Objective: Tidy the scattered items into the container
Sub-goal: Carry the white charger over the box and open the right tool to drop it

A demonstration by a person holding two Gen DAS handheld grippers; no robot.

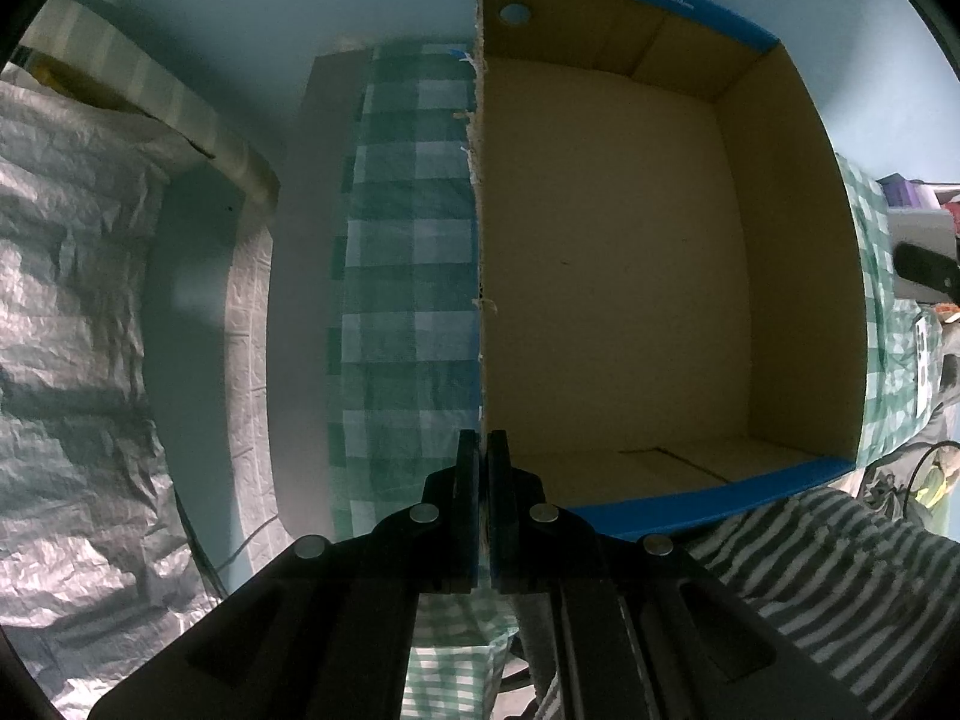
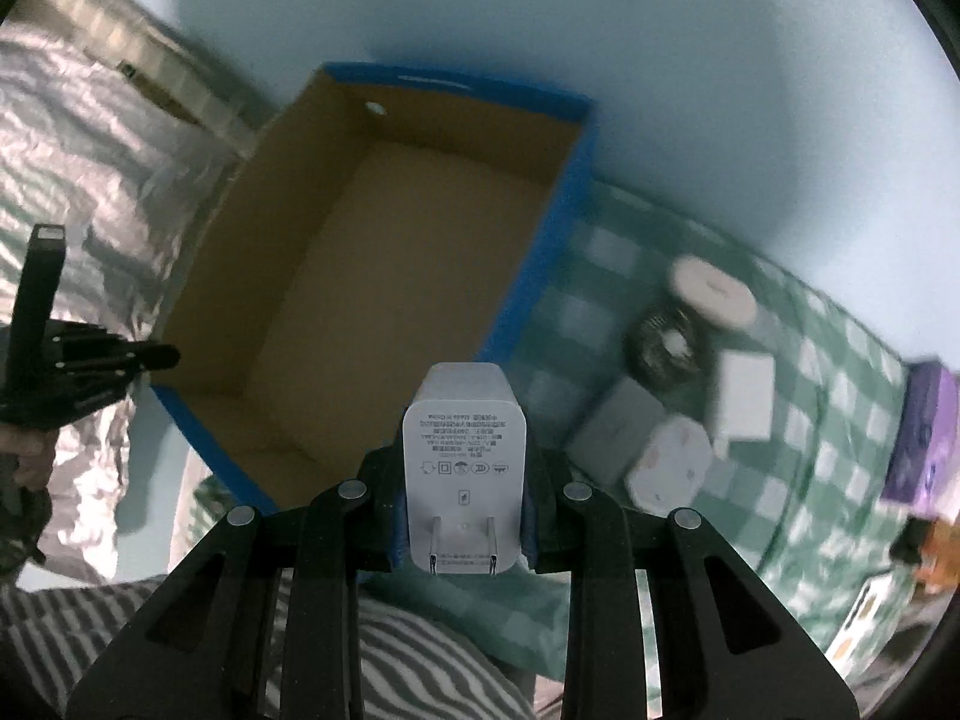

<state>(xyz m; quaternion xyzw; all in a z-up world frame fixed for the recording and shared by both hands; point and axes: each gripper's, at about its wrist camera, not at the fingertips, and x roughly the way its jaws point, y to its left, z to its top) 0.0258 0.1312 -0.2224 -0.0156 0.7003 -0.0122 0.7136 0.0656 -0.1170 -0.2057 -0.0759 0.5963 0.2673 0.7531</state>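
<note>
cardboard box point(image 2: 384, 252) with blue outer walls sits open on the green checked cloth point(image 2: 828, 420). right gripper point(image 2: 462, 468) clamps a white wall charger point(image 2: 462, 450), prongs facing the camera, just outside the box's near wall. left gripper point(image 1: 482, 450) is closed on the box's left wall. more small items point(image 2: 666, 462) lie on the cloth to the right of the box.

left wrist: straight down, close over box point(image 1: 612, 276) | right wrist: steeply down, farther, blurred, seemingly above | shared: box
</note>
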